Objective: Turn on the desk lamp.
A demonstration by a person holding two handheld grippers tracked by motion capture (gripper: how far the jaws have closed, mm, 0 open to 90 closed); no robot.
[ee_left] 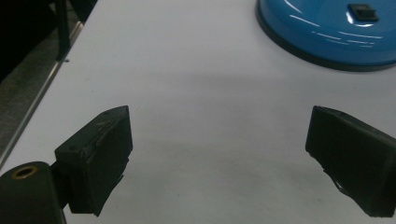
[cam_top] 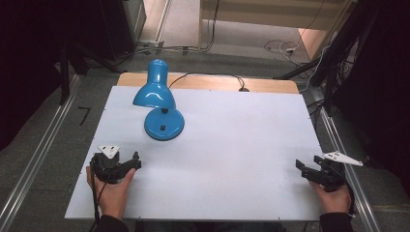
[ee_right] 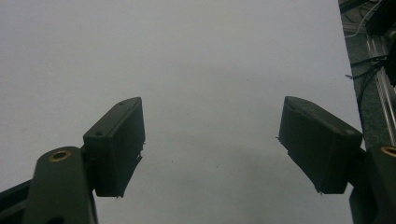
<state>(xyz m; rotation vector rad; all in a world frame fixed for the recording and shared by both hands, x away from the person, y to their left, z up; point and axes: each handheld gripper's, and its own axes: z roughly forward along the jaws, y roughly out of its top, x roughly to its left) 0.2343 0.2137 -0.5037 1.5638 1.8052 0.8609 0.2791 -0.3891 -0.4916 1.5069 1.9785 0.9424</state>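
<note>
You are at the approach: your left gripper [cam_top: 126, 163], jaws apart and empty, rests lower left, near the blue lamp [cam_top: 158, 101] upper left of centre; your right gripper [cam_top: 309, 169] waits agape lower right; next, reach for the lamp's base

white table top [cam_top: 232, 159] on wooden desk, strip of wood [cam_top: 270, 85] bare along far edge | grey floor [cam_top: 48, 140] with metal rails at both sides | loose cables [cam_top: 283, 47] on floor beyond far edge
</note>
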